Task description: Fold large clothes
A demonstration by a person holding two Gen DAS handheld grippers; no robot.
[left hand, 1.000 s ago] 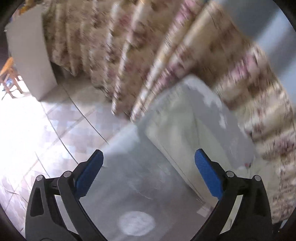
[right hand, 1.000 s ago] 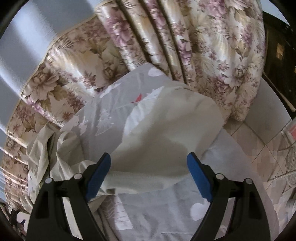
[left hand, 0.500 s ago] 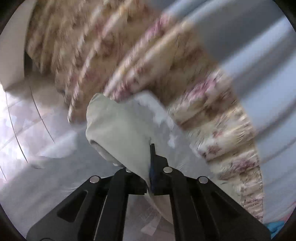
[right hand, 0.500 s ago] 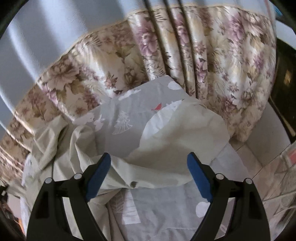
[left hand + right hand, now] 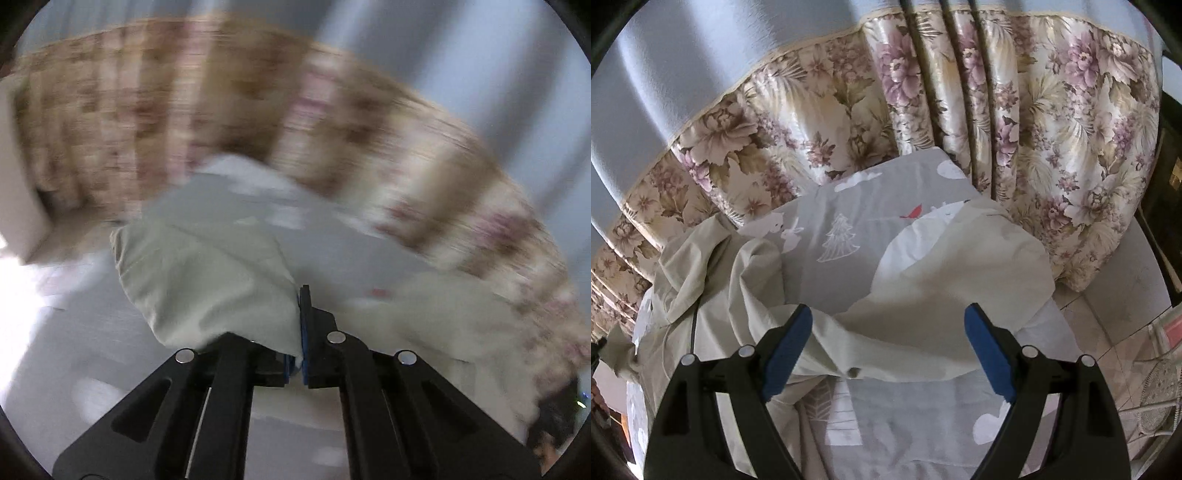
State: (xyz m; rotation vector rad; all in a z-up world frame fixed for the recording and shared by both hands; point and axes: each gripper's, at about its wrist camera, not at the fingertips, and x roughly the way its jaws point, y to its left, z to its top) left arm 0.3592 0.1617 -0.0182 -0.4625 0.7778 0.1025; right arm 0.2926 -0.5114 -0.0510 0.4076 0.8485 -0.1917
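A large pale beige garment (image 5: 945, 280) lies spread and rumpled over a grey printed sheet (image 5: 849, 206). Its other side bunches up at the left (image 5: 701, 266). In the left wrist view my left gripper (image 5: 298, 321) is shut on a fold of the beige garment (image 5: 207, 280), which bulges up and left of the black jaws; this view is motion-blurred. My right gripper (image 5: 888, 350) is open above the garment's near hem, where a small button (image 5: 854, 372) shows. Nothing sits between its blue pads (image 5: 986, 350).
Floral curtains (image 5: 923, 103) hang right behind the grey sheet, under a pale blue wall (image 5: 683, 55). Tiled floor (image 5: 1115, 332) shows at the right with a round wire stand (image 5: 1160, 398). A thin dark cord (image 5: 694, 325) runs over the garment's left part.
My left gripper went from wide open over the floor and sheet to shut on the garment's fold, then swung along the sheet with it. The right gripper stayed open, tilting a little.
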